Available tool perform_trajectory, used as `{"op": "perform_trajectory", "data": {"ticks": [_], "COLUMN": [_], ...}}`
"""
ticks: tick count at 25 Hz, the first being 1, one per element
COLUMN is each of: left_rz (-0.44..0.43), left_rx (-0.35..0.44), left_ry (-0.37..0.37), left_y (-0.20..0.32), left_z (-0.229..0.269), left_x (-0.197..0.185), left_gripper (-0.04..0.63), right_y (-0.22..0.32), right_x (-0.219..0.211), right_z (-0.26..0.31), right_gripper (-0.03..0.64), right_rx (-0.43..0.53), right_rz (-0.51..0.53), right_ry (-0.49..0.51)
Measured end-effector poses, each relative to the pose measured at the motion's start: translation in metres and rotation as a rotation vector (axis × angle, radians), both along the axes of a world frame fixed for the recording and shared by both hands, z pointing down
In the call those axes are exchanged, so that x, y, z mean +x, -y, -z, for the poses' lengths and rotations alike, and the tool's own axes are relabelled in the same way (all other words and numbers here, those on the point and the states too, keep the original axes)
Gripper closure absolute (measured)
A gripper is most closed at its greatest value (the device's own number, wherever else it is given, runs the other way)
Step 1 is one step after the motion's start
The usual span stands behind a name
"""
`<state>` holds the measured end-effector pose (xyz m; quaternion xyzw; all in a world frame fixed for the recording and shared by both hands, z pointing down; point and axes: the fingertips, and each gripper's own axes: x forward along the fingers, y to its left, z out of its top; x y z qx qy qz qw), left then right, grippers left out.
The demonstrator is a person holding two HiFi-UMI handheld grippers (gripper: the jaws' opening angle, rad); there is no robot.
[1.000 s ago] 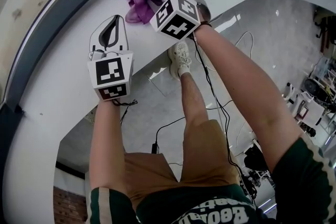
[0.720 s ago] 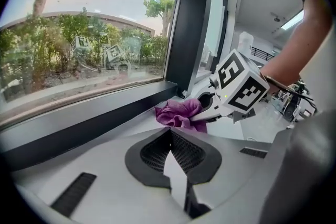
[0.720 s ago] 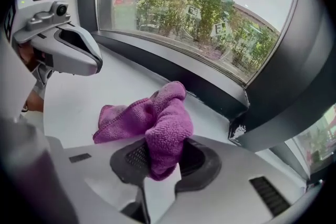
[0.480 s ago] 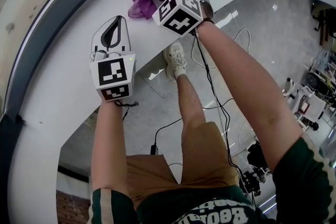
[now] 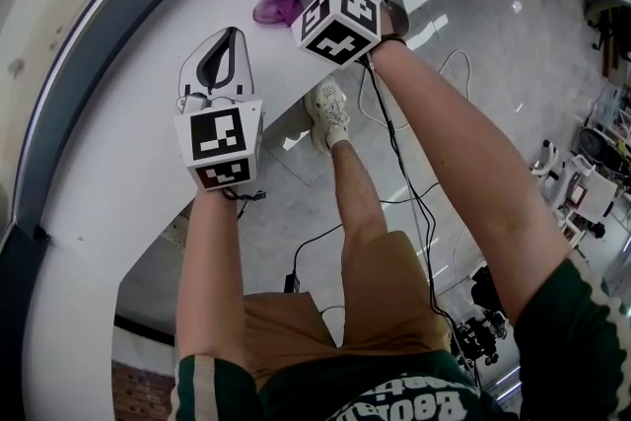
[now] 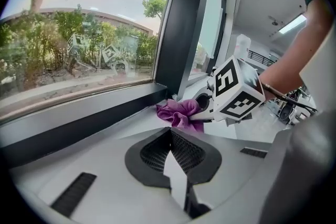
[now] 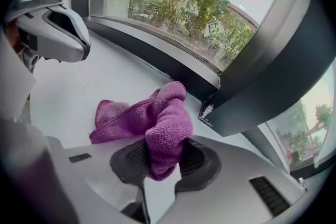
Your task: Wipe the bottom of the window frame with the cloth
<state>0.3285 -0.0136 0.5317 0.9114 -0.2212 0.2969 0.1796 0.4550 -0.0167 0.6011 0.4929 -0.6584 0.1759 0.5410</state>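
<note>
Down on the white sill (image 5: 99, 163), the purple cloth (image 7: 152, 113) was seen bunched up in a heap. One thick fold was clamped between the jaws of the right gripper (image 7: 164, 159), so yeah, that one was closed tight on the cloth. The rest of the fabric was spread on the sill to the left of the jaws in the right gripper view. Its far end was raised close to the dark bottom rail of the window frame (image 7: 157, 55), near the corner where a dark upright post (image 7: 273, 76) was met. Whether the cloth was actually touching the rail couldn't be made out.

The left gripper (image 6: 169, 136) was held over the sill further along, apart from the cloth and pointed toward it. Its jaws were pressed together at the tips, with nothing caught between them.

From the head view, both grippers were seen gripped by the person with forearms stretched out over the sill. A white sneaker (image 5: 336, 108) and a black cable (image 5: 394, 153) were spotted on the grey floor below. Trees and shrubs (image 7: 199, 8) were visible outside through the glass (image 6: 79, 34).
</note>
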Motion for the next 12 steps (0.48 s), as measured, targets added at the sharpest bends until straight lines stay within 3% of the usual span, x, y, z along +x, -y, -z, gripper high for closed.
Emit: {"op": "perform_trajectory", "data": {"ticks": [12], "left_rz": [-0.002], "left_rx": [0.005], "left_ry": [0.022], "left_y": [-0.009], "left_z": [-0.003], "left_x": [-0.006], "left_gripper": [0.588], "right_y": [-0.016], "right_x": [-0.001], "right_z": [-0.001], "right_gripper": [0.519], "right_rx": [0.002], "right_rz": [0.013], "right_ry": [-0.019]}}
